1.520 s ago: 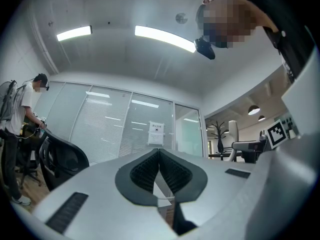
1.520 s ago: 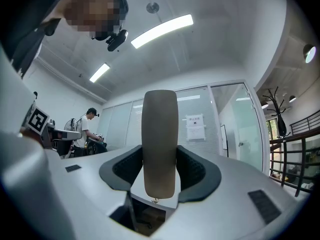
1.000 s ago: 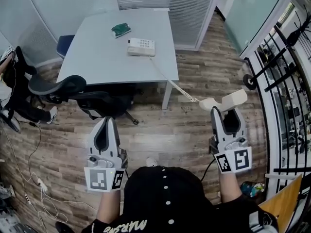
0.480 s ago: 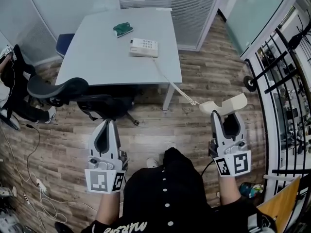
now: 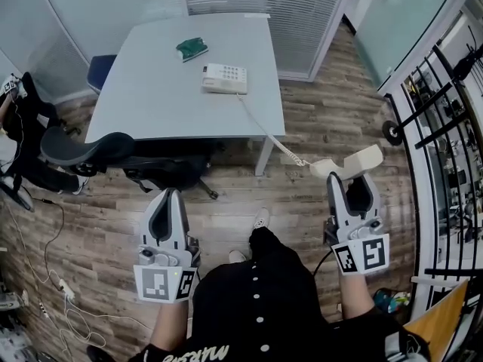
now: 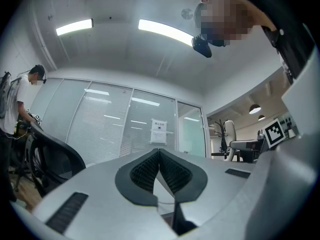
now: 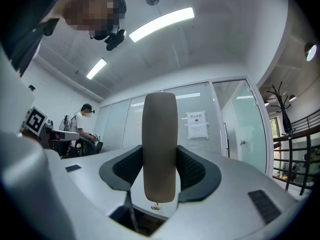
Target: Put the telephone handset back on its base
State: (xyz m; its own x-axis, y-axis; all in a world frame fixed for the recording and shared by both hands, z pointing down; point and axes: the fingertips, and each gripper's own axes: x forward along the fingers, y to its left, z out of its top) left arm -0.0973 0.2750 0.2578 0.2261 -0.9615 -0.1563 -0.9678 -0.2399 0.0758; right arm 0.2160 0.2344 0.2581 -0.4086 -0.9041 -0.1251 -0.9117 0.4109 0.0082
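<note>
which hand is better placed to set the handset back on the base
Right. The right tool grips the handset, whose cord runs to the base on the table; the left tool is shut and empty.

grey table (image 5: 151,89) carries phone base (image 5: 224,78) and green item (image 5: 192,48).

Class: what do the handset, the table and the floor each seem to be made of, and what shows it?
Handset: likely matte beige plastic, smooth moulded shape. Table: smooth pale grey top, perhaps laminate. Floor: planks with grain and seams, wood or wood-look vinyl.
</note>
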